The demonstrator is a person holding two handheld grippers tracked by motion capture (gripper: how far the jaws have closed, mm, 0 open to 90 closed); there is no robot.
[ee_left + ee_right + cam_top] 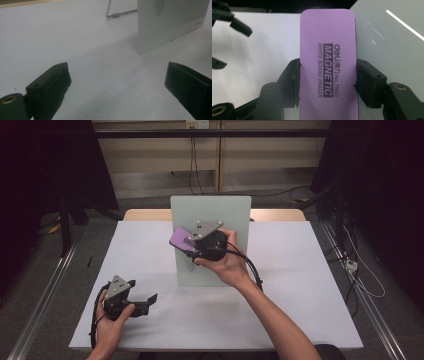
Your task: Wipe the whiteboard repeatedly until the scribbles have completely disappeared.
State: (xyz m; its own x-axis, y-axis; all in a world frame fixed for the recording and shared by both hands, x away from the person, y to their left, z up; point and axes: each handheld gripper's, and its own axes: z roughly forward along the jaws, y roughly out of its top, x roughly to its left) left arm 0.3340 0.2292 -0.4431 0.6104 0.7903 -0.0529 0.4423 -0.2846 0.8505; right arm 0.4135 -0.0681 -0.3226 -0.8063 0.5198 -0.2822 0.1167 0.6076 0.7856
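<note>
Two tongs in play: right tongs [328, 82] clamped purple eraser [327, 62] by long edges, up at whiteboard [220, 210] face. Left tongs [117, 85] gaped wide, empty, low over bench [300, 285]. Risk: hard push could tip standing board.

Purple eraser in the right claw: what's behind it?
Behind the purple eraser is the small standing whiteboard on one side and the white table on the other. The board area directly under the eraser is covered, so any marks there cannot be seen.
</note>
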